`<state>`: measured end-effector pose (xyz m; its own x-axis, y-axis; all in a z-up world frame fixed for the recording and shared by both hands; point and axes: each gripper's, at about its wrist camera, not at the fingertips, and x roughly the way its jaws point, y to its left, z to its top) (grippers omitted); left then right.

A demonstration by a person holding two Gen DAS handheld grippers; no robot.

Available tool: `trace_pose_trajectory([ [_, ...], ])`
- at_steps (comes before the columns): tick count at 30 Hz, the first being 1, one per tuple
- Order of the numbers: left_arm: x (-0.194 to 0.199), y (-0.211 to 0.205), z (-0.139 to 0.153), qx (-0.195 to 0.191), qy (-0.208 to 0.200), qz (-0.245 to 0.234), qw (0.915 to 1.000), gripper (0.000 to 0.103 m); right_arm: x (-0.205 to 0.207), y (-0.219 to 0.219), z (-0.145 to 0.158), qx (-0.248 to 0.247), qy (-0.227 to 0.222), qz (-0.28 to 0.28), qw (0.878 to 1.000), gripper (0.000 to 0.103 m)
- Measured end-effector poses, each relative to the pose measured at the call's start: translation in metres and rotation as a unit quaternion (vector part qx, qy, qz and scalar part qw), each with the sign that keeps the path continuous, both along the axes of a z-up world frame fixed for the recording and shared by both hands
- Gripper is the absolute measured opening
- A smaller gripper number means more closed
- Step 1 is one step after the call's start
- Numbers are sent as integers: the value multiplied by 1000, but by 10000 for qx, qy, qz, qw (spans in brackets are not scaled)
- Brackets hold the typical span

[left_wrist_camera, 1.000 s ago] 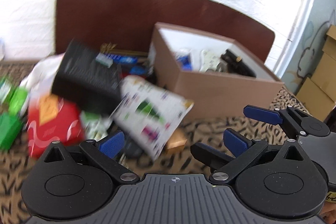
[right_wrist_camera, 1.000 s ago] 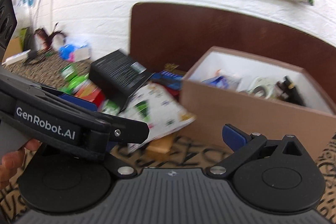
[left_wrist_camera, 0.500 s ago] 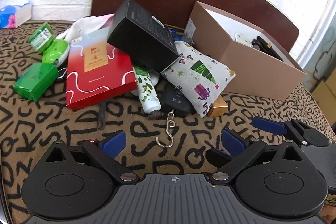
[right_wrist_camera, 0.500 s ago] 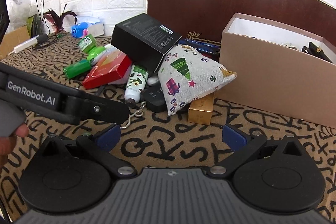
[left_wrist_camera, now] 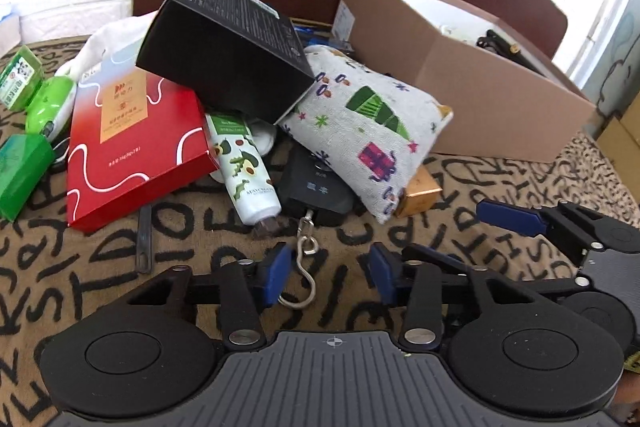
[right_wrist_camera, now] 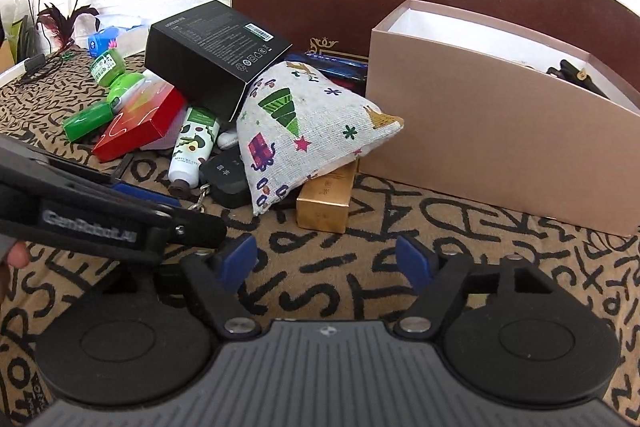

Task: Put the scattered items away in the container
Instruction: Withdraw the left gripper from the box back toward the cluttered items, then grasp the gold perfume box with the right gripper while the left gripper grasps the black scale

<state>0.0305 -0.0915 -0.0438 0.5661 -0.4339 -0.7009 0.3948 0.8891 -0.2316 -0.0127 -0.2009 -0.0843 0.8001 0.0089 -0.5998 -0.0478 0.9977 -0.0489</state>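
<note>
Both grippers hover low over the patterned counter (left_wrist_camera: 100,255), fingers apart and holding nothing.

The left gripper (left_wrist_camera: 329,273) points at a metal hook (left_wrist_camera: 304,267) lying between its spread fingers; the right gripper (right_wrist_camera: 328,259) sits beside it, facing a gold box (right_wrist_camera: 326,203). The scattered pile lies just left of the cardboard box (right_wrist_camera: 492,131): a black carton (left_wrist_camera: 228,47) leans on a printed pouch (left_wrist_camera: 364,131). The cardboard box's contents are mostly hidden behind its wall.

Black left claw (left_wrist_camera: 330,273) and right claw (right_wrist_camera: 327,261), blue pads, silver screws, white "GenRobot.AI" lettering
</note>
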Motion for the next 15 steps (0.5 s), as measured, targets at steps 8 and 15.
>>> trace_pose_trajectory([
  [8,11,-3,-1,159,-57,53,9998,26,17,9,-3,-135,-22,103,9999,70],
  [15,15,-2,1,185,-10,-13,9998,17,25,15,-6,-295,7,328,9990,49],
])
